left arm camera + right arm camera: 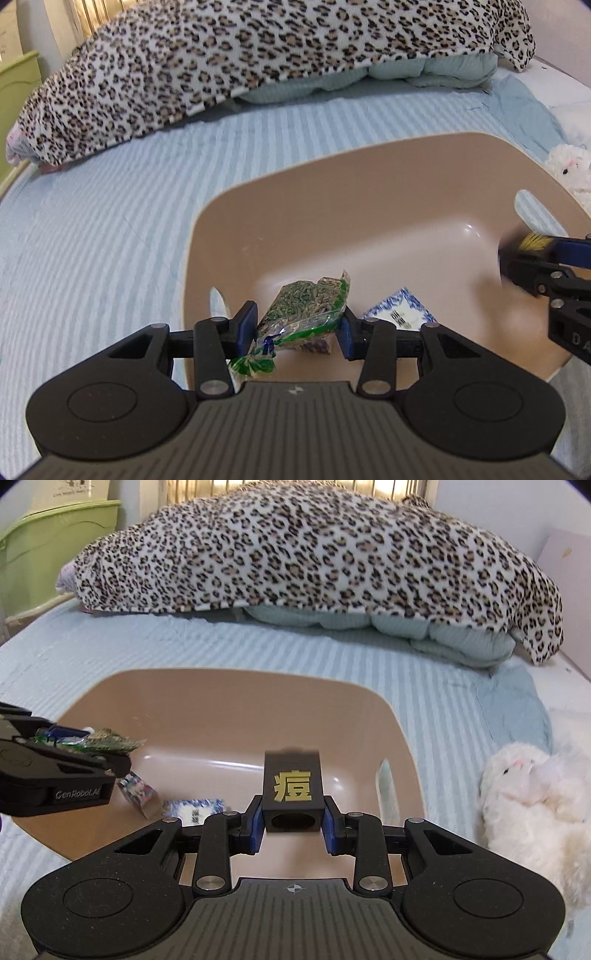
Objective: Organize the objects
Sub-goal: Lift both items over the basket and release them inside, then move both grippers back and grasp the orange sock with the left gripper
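A tan plastic basin (369,177) sits on the striped bed; it also shows in the right wrist view (221,694). My left gripper (297,326) is shut on a clear bag of green seeds (306,306) and holds it over the basin's near side; the bag also shows in the right wrist view (107,740). My right gripper (293,821) is shut on a black box with a gold character (292,786), above the basin. A blue-and-white packet (400,310) lies on the basin floor, seen too in the right wrist view (195,808). A small patterned packet (138,790) lies beside it.
A leopard-print blanket (314,554) over a pale green quilt (443,635) lies across the back of the bed. A white plush toy (524,794) lies right of the basin. A green cabinet (44,546) stands at the far left.
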`<state>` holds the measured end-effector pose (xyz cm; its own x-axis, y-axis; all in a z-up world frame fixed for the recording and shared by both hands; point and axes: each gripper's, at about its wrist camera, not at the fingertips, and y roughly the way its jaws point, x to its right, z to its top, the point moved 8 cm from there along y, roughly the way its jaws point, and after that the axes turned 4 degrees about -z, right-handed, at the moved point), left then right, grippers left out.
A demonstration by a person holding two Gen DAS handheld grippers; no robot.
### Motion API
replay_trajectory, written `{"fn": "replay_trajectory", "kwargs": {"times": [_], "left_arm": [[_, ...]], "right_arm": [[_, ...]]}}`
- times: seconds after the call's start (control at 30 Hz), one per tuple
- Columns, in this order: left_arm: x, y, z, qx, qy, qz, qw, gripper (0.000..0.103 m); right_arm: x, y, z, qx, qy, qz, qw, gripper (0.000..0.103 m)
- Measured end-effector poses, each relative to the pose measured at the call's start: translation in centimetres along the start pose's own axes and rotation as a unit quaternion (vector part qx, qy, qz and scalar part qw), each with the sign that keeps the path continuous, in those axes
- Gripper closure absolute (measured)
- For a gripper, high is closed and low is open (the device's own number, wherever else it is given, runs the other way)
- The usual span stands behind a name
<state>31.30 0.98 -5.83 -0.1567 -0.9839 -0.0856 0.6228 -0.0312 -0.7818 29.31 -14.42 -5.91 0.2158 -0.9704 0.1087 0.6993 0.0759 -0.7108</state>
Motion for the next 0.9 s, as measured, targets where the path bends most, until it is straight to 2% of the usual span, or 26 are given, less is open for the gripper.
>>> {"fn": "replay_trajectory", "kwargs": {"times": [0.07,0.1,0.13,0.17,0.2,0.27,0.43,0.5,0.6,0.9], "left_arm": [[0.0,-0.3,-0.1,0.001,0.002,-0.003,1.0000,0.054],[0.0,-0.7,0.1,0.004,0.004,-0.002,1.0000,0.049],[0.0,-1.1,0.2,0.008,0.004,0.000,1.0000,0.041],[-0.2,-1.7,0.2,0.013,0.000,0.001,0.9999,0.036],[-0.3,-2.4,0.3,0.018,-0.005,0.001,0.9998,0.031],[-0.5,-3.8,0.2,0.026,-0.007,-0.002,0.9996,0.031],[-0.9,-7.0,-0.6,0.043,0.008,0.011,0.9990,0.024],[-1.0,-8.0,-1.2,0.045,0.009,0.007,0.9989,0.021],[-1.0,-9.3,-2.6,0.043,0.008,0.003,0.9990,0.021],[-0.6,-12.2,-7.0,0.034,0.015,-0.008,0.9993,0.020]], "right_arm": [[-0.1,0.2,-0.4,-0.006,-0.001,0.001,1.000,0.072],[0.0,0.2,-0.5,-0.007,-0.001,-0.001,1.000,0.064],[0.0,0.0,-0.6,-0.005,-0.001,-0.002,1.000,0.064],[0.0,-0.3,-0.6,-0.001,0.001,-0.002,1.000,0.057],[0.0,-0.7,-0.4,0.003,0.003,-0.002,1.000,0.044],[0.1,-2.0,-0.1,0.016,0.008,-0.001,1.000,0.031],[0.9,-5.7,0.2,0.044,0.008,-0.004,0.999,0.021],[1.2,-7.0,-0.1,0.049,0.014,0.000,0.999,0.012],[1.7,-8.4,-1.3,0.054,0.020,0.001,0.998,0.009],[1.3,-10.9,-6.2,0.027,0.024,0.003,0.999,0.009]]}}
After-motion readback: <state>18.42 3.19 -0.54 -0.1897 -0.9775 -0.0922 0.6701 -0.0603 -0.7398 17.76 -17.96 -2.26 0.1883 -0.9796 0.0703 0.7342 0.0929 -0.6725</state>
